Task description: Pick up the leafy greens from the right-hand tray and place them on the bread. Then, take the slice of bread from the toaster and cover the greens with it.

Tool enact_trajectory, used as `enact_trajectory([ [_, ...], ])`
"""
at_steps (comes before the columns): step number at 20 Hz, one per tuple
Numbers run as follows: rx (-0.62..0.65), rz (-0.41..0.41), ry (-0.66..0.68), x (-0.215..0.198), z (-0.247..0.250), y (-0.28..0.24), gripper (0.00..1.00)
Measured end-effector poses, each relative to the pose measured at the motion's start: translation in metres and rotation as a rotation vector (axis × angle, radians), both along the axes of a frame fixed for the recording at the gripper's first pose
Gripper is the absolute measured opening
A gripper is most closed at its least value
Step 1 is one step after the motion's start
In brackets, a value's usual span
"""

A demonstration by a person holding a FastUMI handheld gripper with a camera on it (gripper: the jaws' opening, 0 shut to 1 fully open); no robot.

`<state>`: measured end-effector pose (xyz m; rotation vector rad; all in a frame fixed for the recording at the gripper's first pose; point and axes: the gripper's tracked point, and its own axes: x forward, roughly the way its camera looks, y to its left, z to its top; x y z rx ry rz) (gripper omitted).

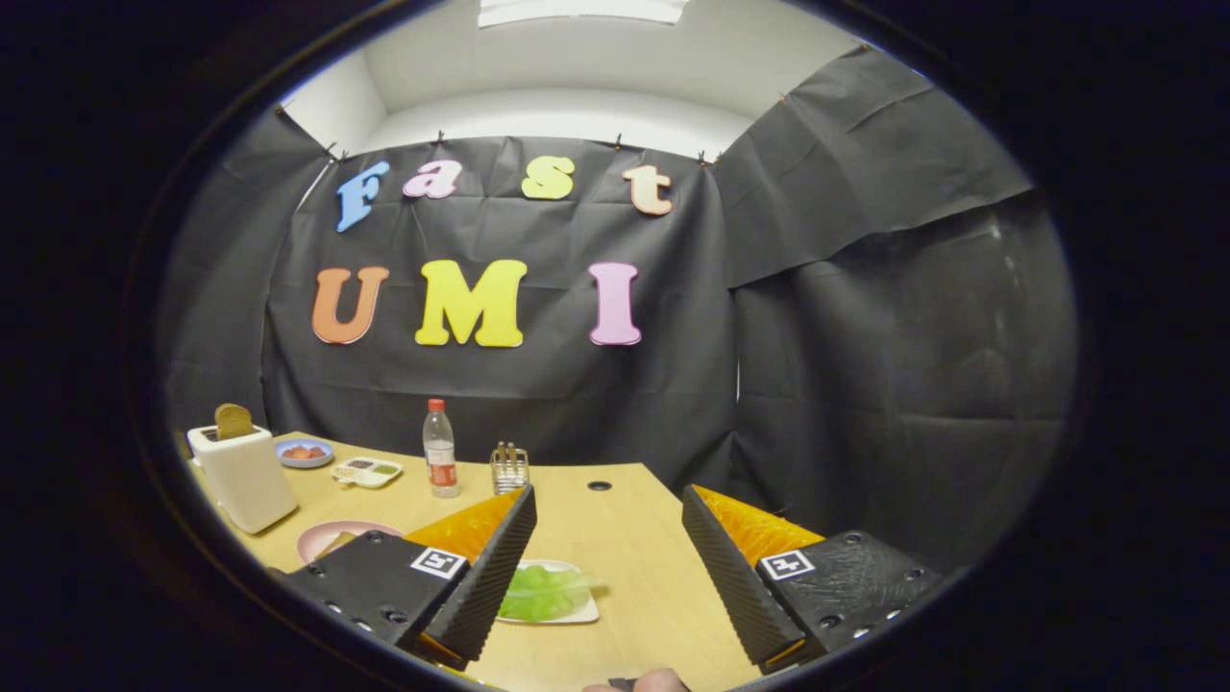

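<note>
your gripper (607,538) hung over the table (625,548), fingers spread wide and holding nothing. the greens (543,593) lay on a tray (582,613) near the front edge, bread (233,420) stood in the toaster (245,478) at the left corner.
</note>
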<state>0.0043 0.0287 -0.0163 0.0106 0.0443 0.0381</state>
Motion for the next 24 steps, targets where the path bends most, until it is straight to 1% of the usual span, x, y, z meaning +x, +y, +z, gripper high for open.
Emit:
enact_trajectory([
  [4, 0.059, 0.004, 0.073, 0.008, -0.021, 0.002, 0.95],
  [9, 0.177, 0.038, 0.211, 0.027, -0.049, 0.013, 0.95],
  [11, 0.256, 0.045, 0.277, 0.037, -0.058, 0.017, 0.96],
  [14, 0.364, 0.031, 0.368, 0.054, -0.079, 0.018, 0.95],
  [18, 0.453, 0.004, 0.479, 0.070, -0.105, 0.019, 0.96],
  [21, 0.517, -0.014, 0.539, 0.081, -0.120, 0.020, 0.96],
  [24, 0.611, -0.039, 0.610, 0.095, -0.138, 0.031, 0.96],
])
